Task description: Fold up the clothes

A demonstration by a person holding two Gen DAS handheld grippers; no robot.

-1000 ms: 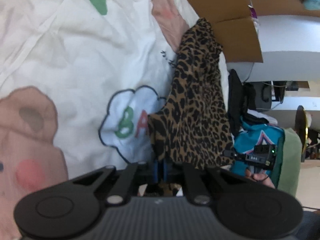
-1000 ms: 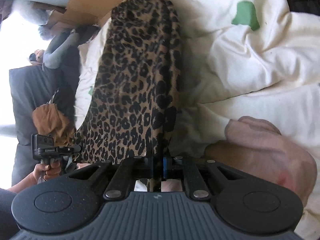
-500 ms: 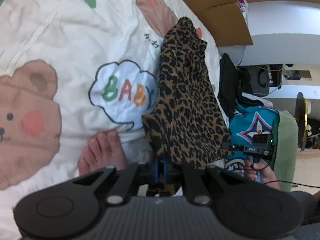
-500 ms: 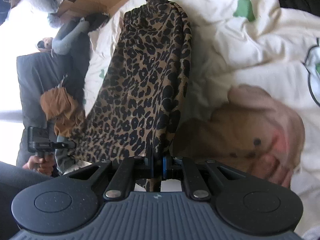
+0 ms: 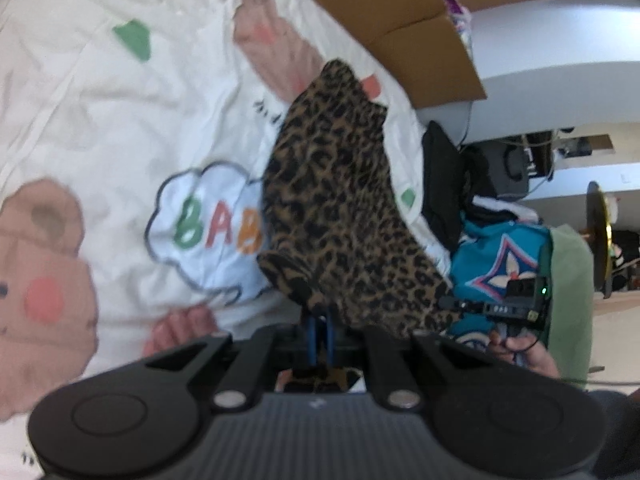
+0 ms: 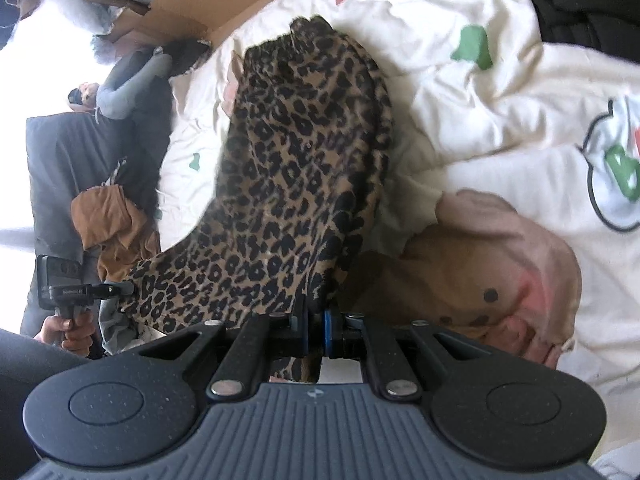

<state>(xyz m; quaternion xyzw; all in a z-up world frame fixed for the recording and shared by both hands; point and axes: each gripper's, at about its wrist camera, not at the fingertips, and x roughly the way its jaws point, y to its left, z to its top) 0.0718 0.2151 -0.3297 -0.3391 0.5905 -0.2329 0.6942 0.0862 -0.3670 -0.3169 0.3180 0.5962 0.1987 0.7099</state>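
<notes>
A leopard-print garment (image 5: 340, 208) hangs lifted over a white bedspread (image 5: 100, 112) printed with bears and a "BABY" cloud. My left gripper (image 5: 320, 316) is shut on one corner of its near edge. My right gripper (image 6: 316, 316) is shut on the other corner of the leopard-print garment (image 6: 296, 184), which stretches away toward the far end of the bed. In the left wrist view the right gripper (image 5: 472, 305) appears at the right, pinching the cloth. In the right wrist view the left gripper (image 6: 130, 288) shows at the left, held by a hand.
Bare toes (image 5: 180, 326) rest on the bedspread just ahead of me. A cardboard box (image 5: 400, 20) lies beyond the bed. A black garment (image 5: 444, 184) and a teal one (image 5: 500, 256) lie at the bed's right. A brown cloth (image 6: 112, 224) and dark bedding (image 6: 80, 152) sit at the left.
Both grippers have risen with the leopard garment, lifting it higher off the bedspread. More of the bear print and the toes have come into view.
</notes>
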